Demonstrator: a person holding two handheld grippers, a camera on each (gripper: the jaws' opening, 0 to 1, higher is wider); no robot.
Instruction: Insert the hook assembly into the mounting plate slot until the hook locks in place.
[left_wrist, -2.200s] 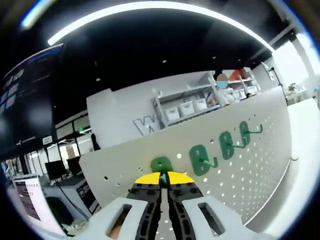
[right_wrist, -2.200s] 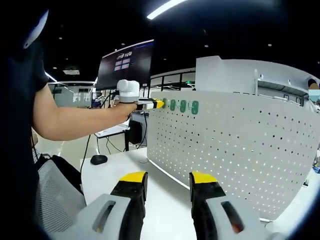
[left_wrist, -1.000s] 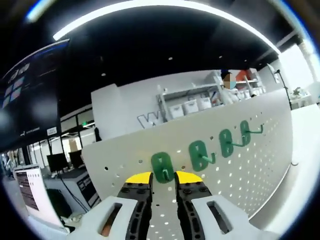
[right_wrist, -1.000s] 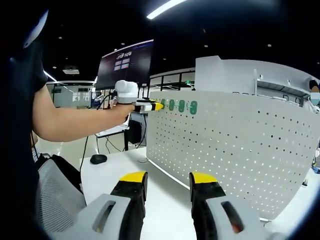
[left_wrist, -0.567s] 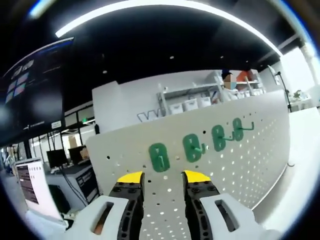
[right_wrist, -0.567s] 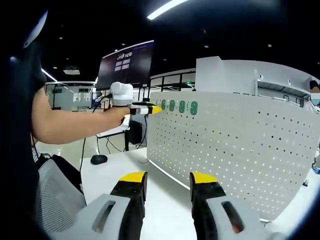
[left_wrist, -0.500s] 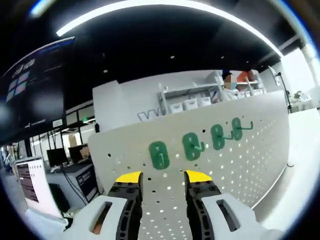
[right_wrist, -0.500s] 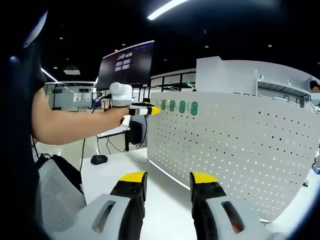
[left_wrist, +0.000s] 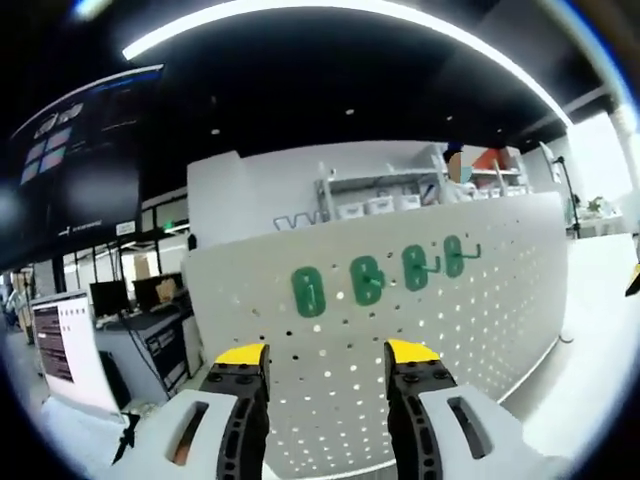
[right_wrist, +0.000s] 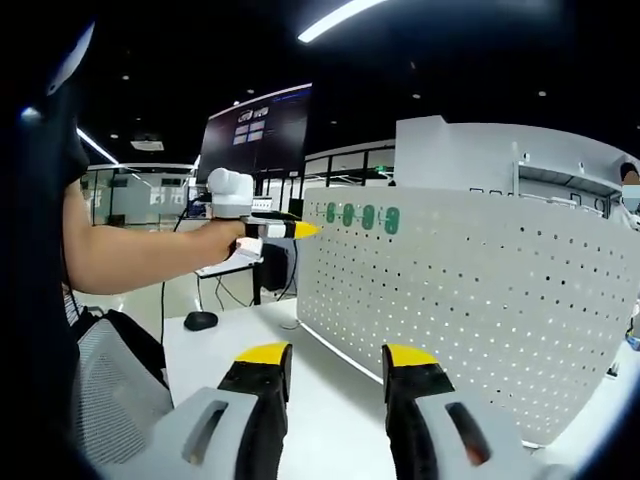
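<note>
**K:** Left claw (left_wrist: 327, 353) had its jaws apart with nothing between them. Right claw (right_wrist: 336, 352) also gaped, nothing gripped, hanging low over the white table (right_wrist: 330, 420).

**M:** Where was the hook?

**K:** On the pegboard (left_wrist: 460, 340). Leftmost green hook (left_wrist: 308, 291) sat in the top row, flat against the panel. 3 more green hooks ran to its right, the nearest (left_wrist: 366, 281) just beside it. All 4 were upright and evenly spaced.

**M:** Relative to the left claw?

**K:** Above the jaw tips and ahead of them, roughly centred over the gap, clearly apart. No contact. In the right claw view the left claw (right_wrist: 300, 230) pointed at the board's left edge, just short of the same row (right_wrist: 361, 216).

**M:** Why jaws wide and clear of it?

**K:** My read: hook was mounted and let go. With the jaws spread and off the part, it hung on its own, which suggests the hook sat in the slot. Couldn't confirm the lock itself; the back of the base was hidden.

**M:** And the right claw parked low?

**K:** Probably to stay out of the way while its view took in the whole board. Arm (right_wrist: 140, 250) reached across from the left; all 4 hooks were visible.

**M:** Risk?

**K:** If it wasn't fully latched, it could drop. Nothing hinted at that: it sat square, level with its neighbours.
</note>
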